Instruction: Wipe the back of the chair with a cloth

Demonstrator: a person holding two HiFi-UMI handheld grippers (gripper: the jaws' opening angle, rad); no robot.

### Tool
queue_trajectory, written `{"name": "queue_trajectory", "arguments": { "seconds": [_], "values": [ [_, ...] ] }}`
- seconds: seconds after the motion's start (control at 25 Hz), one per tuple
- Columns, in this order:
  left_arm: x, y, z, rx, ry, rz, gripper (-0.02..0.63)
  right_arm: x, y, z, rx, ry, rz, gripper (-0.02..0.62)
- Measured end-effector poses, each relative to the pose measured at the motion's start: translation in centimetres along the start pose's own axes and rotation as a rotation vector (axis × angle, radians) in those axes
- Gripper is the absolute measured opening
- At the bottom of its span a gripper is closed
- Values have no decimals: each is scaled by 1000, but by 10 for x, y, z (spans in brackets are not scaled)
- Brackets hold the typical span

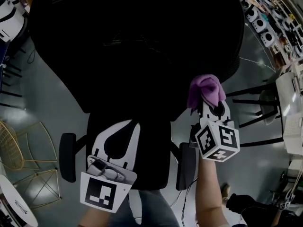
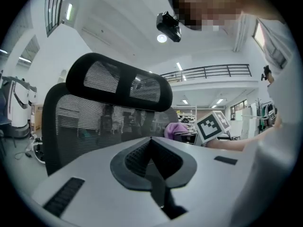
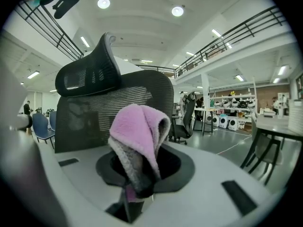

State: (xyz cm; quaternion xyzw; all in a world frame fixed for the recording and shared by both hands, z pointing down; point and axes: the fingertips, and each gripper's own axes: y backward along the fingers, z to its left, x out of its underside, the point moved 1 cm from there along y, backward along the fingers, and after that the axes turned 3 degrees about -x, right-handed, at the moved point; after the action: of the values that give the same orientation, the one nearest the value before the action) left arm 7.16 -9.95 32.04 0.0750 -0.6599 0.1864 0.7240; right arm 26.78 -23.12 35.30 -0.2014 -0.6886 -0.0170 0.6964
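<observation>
**Cloth held at the edge of the chair back, only one gripper in play**

At about 3 o'clock in the head view, the right gripper has its fingers pinched shut on the bunched pink cloth. I cannot tell whether cloth and mesh touch yet. The left gripper, near 7 o'clock, has its fingers closed on nothing and seems to brace nothing. The likely trouble is that the mesh snags the loose folds and drags the cloth out of the pinch. The unsteadied chair could also swivel away under pressure.
</observation>
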Motion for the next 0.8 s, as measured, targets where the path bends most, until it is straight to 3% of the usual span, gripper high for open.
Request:
{"name": "queue_trajectory", "arguments": {
  "seconds": [0.24,0.8],
  "values": [
    [-3,19,45,-106,6,-65,12,-3,-2,4,38,23,-8,94],
    [-15,34,81,-57,-61,-35,12,-6,-25,66,29,75,11,94]
  ]
}}
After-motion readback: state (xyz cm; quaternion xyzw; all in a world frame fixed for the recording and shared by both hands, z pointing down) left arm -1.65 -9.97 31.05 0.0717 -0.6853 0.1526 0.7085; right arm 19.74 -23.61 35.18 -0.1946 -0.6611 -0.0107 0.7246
